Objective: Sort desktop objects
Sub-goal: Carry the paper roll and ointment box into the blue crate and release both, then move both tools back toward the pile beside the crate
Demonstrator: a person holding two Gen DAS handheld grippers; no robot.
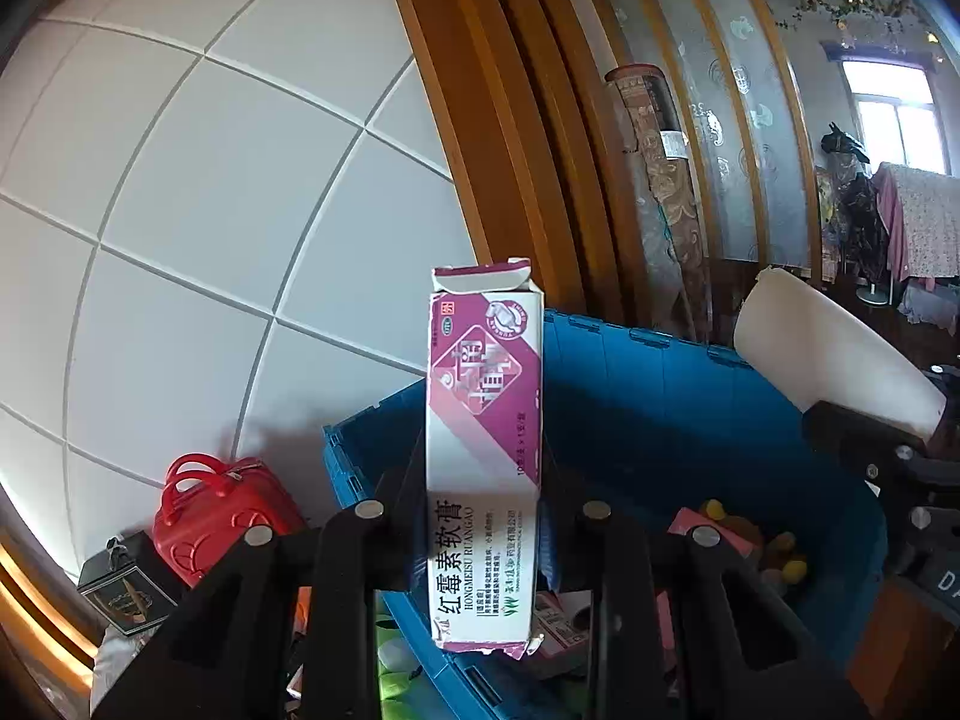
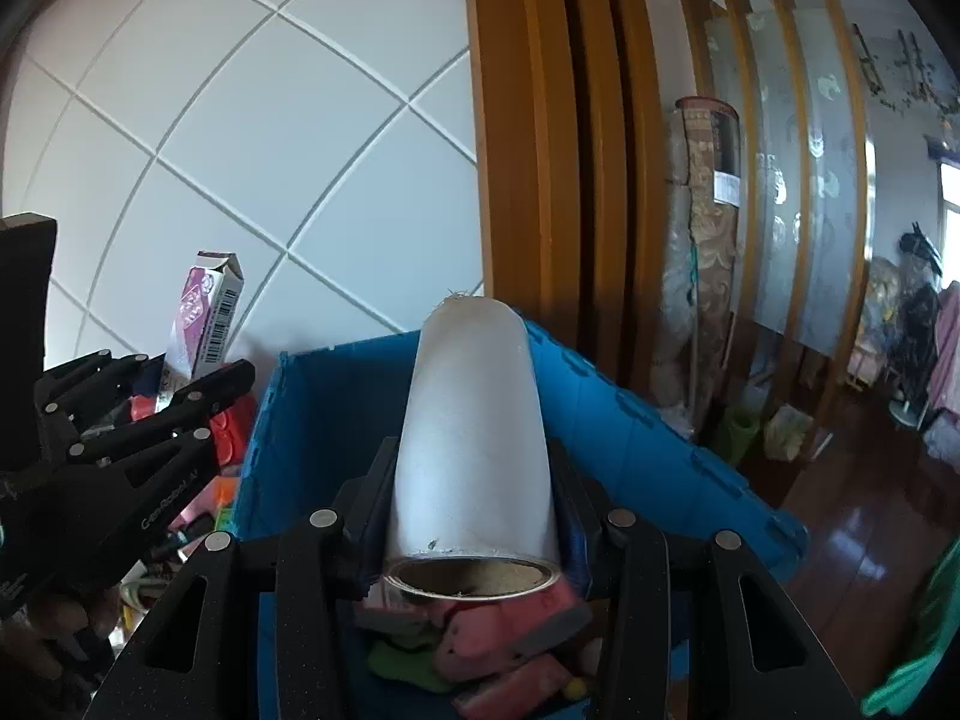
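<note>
My left gripper (image 1: 483, 480) is shut on a purple and white ointment box (image 1: 483, 420), held upright over the left rim of the blue crate (image 1: 660, 396). The box also shows in the right wrist view (image 2: 204, 312), with the left gripper (image 2: 180, 402) at the left. My right gripper (image 2: 471, 480) is shut on a white paper roll (image 2: 471, 420) with a cardboard core, held above the blue crate (image 2: 630, 438). The roll shows at the right in the left wrist view (image 1: 834, 348).
The crate holds pink items (image 2: 504, 636), a green piece (image 2: 402, 669) and yellow toys (image 1: 780, 546). A red mini case (image 1: 216, 510) and a dark box (image 1: 129, 594) lie left of the crate. A tiled wall and wooden frame stand behind.
</note>
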